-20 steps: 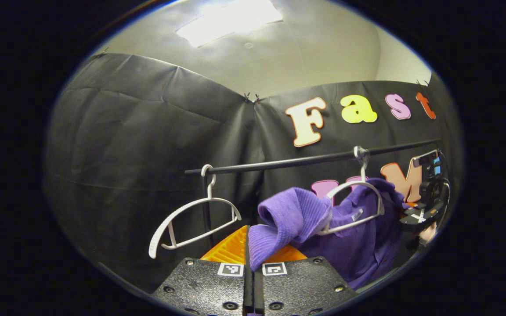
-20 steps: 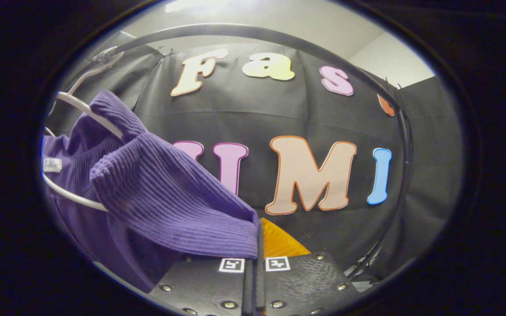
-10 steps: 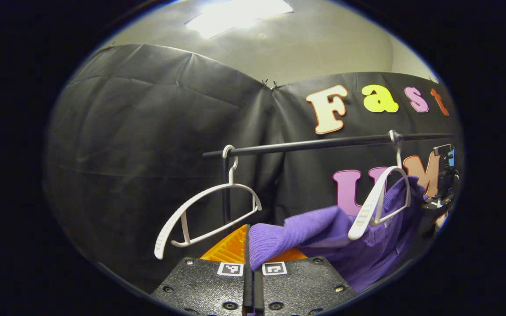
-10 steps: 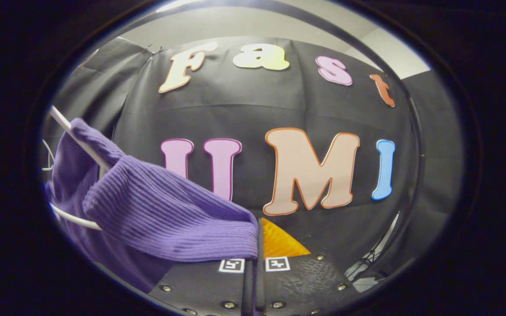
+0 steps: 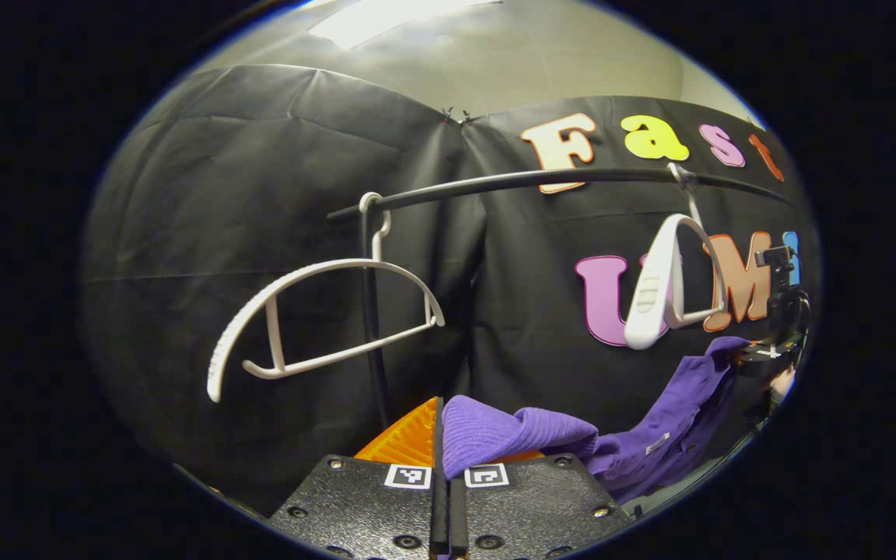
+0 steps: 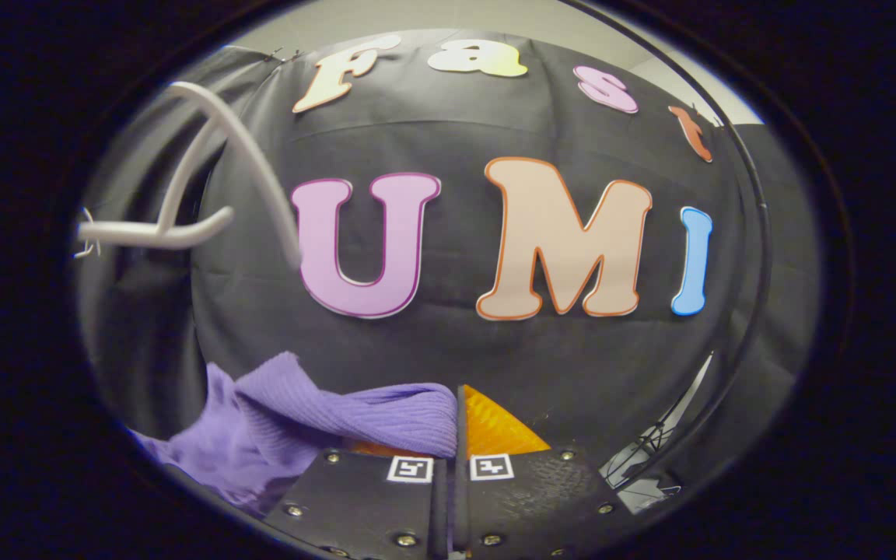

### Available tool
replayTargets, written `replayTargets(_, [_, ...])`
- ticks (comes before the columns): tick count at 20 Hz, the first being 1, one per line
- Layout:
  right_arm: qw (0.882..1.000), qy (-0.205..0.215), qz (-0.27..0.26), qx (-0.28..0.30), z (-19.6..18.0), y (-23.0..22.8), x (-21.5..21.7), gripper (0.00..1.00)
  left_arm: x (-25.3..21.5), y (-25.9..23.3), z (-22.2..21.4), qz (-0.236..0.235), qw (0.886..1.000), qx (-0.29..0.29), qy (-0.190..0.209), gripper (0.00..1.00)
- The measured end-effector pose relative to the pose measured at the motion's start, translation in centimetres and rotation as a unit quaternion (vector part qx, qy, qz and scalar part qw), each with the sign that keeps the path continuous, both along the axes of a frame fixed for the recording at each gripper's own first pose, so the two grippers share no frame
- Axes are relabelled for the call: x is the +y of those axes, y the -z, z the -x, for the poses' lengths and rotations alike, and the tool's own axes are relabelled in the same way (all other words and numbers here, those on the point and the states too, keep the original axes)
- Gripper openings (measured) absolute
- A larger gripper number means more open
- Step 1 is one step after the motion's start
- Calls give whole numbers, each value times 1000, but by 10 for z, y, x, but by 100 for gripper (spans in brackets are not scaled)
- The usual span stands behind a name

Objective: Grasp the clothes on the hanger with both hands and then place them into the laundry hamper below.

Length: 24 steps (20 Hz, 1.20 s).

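Observation:
A purple ribbed garment (image 5: 541,439) stretches between both grippers, below the rail and off its hanger. My left gripper (image 5: 440,459) is shut on one end of it. In the right gripper view my right gripper (image 6: 457,443) is shut on the other ribbed end of the garment (image 6: 323,420). The right gripper (image 5: 767,354) also appears far right in the left gripper view, holding the cloth. The bare white hanger (image 5: 662,284) it came from swings on the black rail (image 5: 541,180), and shows as the white hanger (image 6: 199,194) in the right gripper view.
A second white hanger (image 5: 316,319), bare, hangs at the rail's left end beside the black upright post (image 5: 372,327). The curved rail (image 6: 755,257) runs down the right side in the right gripper view. Black cloth walls close in behind.
The garment slid off the right hanger and came down with both grippers. That hanger is now bare and has swung round edge-on. Rail and hangers sit higher in both views.

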State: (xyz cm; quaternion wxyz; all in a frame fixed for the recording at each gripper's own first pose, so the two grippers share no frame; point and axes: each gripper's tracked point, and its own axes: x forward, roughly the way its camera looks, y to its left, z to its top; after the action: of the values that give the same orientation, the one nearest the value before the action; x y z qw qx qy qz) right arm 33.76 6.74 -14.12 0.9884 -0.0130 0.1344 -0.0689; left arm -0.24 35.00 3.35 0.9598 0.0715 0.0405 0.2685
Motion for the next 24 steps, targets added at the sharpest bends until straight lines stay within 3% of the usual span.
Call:
replayTargets(3, [1000, -20, 2, 16, 16, 17, 16, 4, -20, 15, -13, -15, 999, 18, 30, 1])
replayTargets(9, [997, -66, -10, 43, 55, 41, 53, 3, -50, 56, -26, 1, 996, 48, 72, 1])
replayTargets(24, [980, -172, -31, 96, 120, 74, 127, 4, -107, 160, -75, 97, 975, 124, 153, 2])
